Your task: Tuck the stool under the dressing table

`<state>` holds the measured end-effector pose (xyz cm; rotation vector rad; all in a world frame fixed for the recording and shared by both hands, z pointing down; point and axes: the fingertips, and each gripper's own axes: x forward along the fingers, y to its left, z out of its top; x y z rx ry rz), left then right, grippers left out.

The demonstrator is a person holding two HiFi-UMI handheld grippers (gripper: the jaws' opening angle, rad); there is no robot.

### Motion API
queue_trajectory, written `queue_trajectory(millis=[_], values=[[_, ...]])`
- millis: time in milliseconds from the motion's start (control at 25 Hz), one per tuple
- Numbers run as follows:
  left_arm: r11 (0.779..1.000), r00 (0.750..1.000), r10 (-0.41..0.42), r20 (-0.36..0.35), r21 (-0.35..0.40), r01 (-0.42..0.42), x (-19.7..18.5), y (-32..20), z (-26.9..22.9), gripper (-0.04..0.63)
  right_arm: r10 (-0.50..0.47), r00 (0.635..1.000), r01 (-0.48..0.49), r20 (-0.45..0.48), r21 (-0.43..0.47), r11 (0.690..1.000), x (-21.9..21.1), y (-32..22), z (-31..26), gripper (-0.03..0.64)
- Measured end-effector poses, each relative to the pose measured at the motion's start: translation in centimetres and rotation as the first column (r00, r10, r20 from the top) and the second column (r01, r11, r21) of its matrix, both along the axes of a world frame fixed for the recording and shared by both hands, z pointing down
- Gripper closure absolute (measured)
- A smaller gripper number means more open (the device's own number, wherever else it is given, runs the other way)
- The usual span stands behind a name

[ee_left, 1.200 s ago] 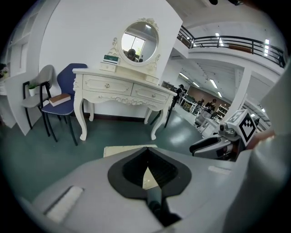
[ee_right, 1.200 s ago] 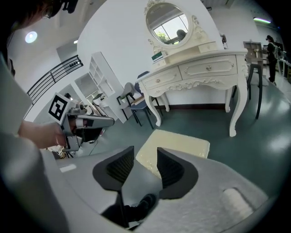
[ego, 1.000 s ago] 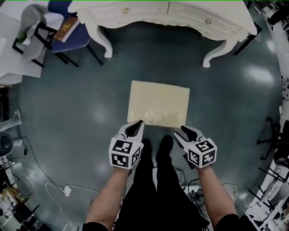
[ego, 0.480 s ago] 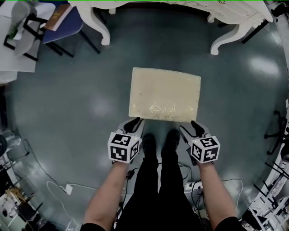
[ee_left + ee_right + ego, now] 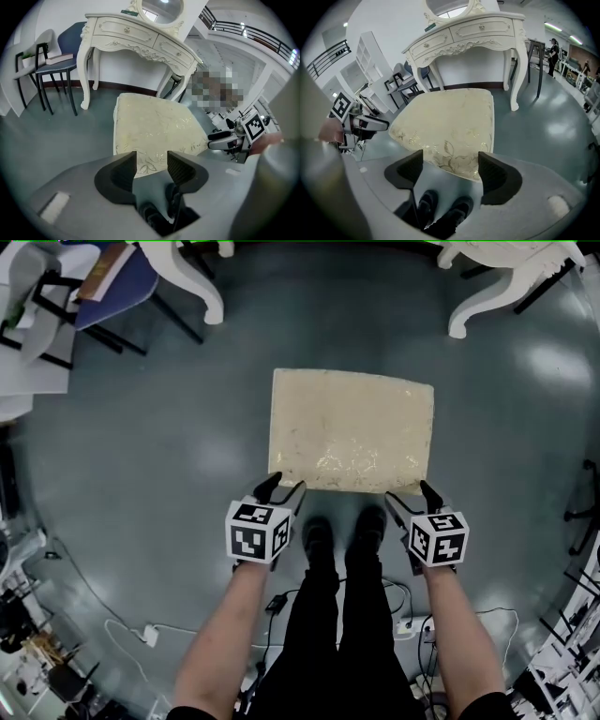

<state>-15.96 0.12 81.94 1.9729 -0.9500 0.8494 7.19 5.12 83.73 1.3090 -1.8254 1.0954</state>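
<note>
Stool with a rectangular cream cushion patterned in pale gold leaves stands on a glossy dark grey-green floor, seen from above by a camera on a person's head. It sits out in the open, well apart from the white carved dressing table, whose curved legs show at the top edge; no part of the seat is under the table.

The person stands at the near edge of the seat, black shoes just behind it, holding a grey two-jaw gripper in each hand. The left gripper points down at the near left corner of the seat. Its jaws have just been opening and stand moderately apart; the seat's patterned edge shows in the gap, and the pads do not press on it. The right gripper points down at the near right corner. Its jaws have also just been opening and now stand wide, with the seat's corner showing between them, unpressed.

At upper left, beside the table, a dark blue chair with a black frame carries a brown book.
</note>
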Motion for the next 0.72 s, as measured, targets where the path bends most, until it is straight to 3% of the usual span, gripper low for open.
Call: queue_trajectory(millis=[320,520,640,720], values=[[0.998,0.994,0.037,0.103,0.037,-0.041,-0.2,-0.2,1.5,0.35,-0.013,0.998,0.011,-0.069,-0.032,0.999,1.3,-0.9,1.6,0.232],[0.999,0.996,0.009,0.094,0.044,-0.013,-0.1,-0.1,1.2,0.304,-0.02,0.999,0.016,-0.05,-0.075,0.997,1.0,-1.0,2.0,0.235],[0.999,0.995,-0.026,0.095,0.032,0.023,-0.4,-0.6,1.6,0.207,-0.028,0.999,0.025,-0.039,-0.087,0.996,1.0,-1.3,2.2,0.236],[0.999,0.995,-0.028,0.097,0.018,0.026,-0.5,-0.9,2.2,0.215,-0.029,0.999,0.026,-0.034,-0.084,0.996,1.0,-1.2,2.3,0.238]])
